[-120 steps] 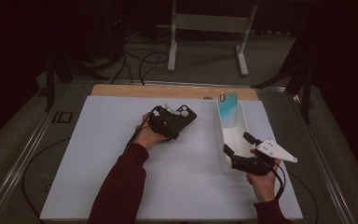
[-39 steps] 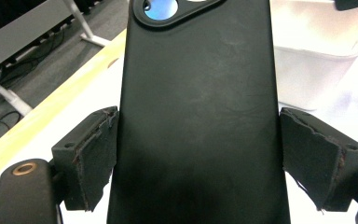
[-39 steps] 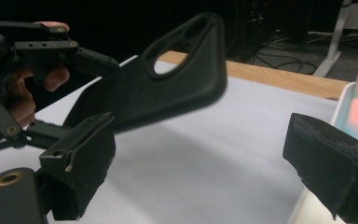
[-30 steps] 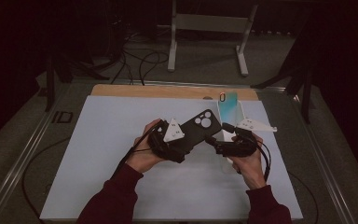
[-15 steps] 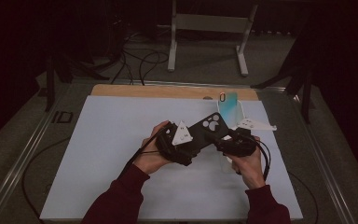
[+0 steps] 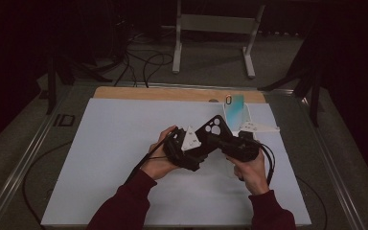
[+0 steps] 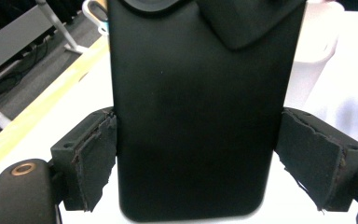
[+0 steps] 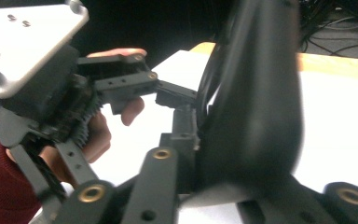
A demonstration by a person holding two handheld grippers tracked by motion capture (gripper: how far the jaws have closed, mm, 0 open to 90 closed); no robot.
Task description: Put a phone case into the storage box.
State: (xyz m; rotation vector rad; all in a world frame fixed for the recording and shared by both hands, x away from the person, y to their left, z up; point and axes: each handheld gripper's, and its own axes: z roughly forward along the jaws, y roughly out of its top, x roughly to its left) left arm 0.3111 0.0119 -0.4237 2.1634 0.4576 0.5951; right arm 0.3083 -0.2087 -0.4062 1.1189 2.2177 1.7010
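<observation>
A black phone case (image 6: pixel 215 128) with round camera cut-outs is held tilted above the white mat (image 6: pixel 115 143). My left gripper (image 6: pixel 207 143) comes from the left and is shut on the case's lower end; in the left gripper view both pads (image 7: pixel 95 158) press its long edges (image 7: pixel 191 116). My right gripper (image 6: pixel 224 140) meets it from the right. In the right gripper view the case (image 8: pixel 256 102) stands edge-on and blurred between that gripper's (image 8: pixel 254 163) jaws, one finger (image 8: pixel 185 135) against it. The other gripper's finger (image 7: pixel 251 21) lies over the case's upper corner.
A narrow white tray (image 6: pixel 242 117) with a teal item (image 6: pixel 235 105) stands at the mat's back right, just beyond the hands. A wooden strip (image 6: pixel 163 93) borders the far edge. Cables (image 6: pixel 143 62) and a metal stand (image 6: pixel 211 28) are on the floor beyond the table.
Four seconds ago the left gripper held the case farther left and the right gripper was by the white tray. They have come together mid-mat; over the last second the case shifted slightly right.
</observation>
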